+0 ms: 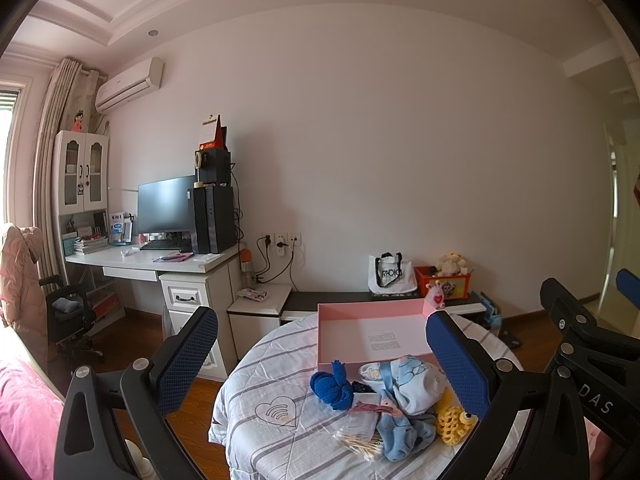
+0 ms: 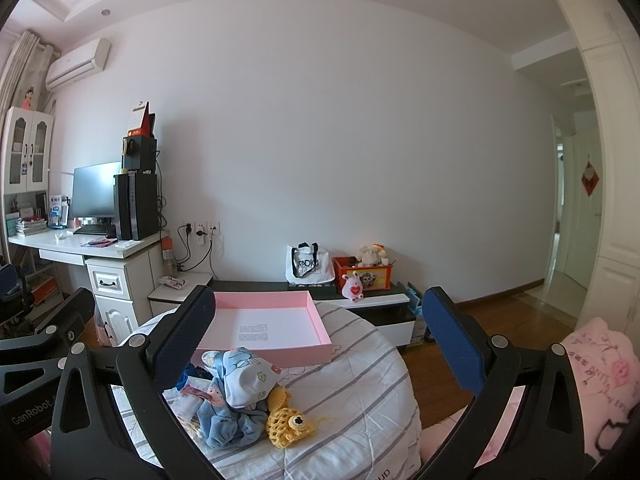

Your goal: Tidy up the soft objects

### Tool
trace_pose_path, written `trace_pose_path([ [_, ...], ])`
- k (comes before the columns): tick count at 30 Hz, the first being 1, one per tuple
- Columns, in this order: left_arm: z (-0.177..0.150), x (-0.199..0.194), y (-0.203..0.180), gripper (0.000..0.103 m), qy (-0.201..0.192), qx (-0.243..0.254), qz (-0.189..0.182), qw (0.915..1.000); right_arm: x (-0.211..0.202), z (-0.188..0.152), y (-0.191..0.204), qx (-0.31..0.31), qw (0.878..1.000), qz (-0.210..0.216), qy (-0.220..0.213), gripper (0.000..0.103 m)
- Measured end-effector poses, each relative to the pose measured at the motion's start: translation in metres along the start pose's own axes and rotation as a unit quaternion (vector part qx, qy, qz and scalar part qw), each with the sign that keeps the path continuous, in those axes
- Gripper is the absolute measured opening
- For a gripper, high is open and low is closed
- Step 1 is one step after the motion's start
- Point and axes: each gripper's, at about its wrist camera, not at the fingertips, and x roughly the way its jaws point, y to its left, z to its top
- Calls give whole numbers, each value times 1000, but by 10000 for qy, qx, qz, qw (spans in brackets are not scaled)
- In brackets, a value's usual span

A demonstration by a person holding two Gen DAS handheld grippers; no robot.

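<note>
The left gripper (image 1: 320, 350), black-framed with blue textured pads, fills the foreground of its own view, jaws spread wide and gripping nothing. The right gripper (image 2: 318, 330) of the same build is likewise released and empty, hanging over the near edge of the round table covered in a white quilted cloth with grey stripes (image 2: 360, 400).

A heap of soft objects sits on the cloth's near half: a yellow crocheted toy with a black eye (image 2: 290, 422) at the heap's right edge, touching a crumpled light blue fleece piece (image 2: 224, 424); a white and blue printed baby garment (image 2: 248, 376) lies on top. A rolled dark blue cloth (image 1: 332, 386) sits at the left of the heap, and a clear packet of cotton swabs (image 1: 360, 440) lies nearest the table's front edge.

Behind the heap, towards the table's far edge, rests an empty shallow pink cardboard box (image 2: 320, 328), its near wall just beside the garment.
</note>
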Motion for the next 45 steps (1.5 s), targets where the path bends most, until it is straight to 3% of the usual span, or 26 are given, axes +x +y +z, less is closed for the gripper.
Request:
trace_pose_path([
  [35,0,1,3,103,51,-9,-7,10000,3,-6,1,-23,10000,2,34,103],
  [45,-4,19,-1,103,479,72,-67,9988,24,-21,1,-94,9987,42,492,103],
])
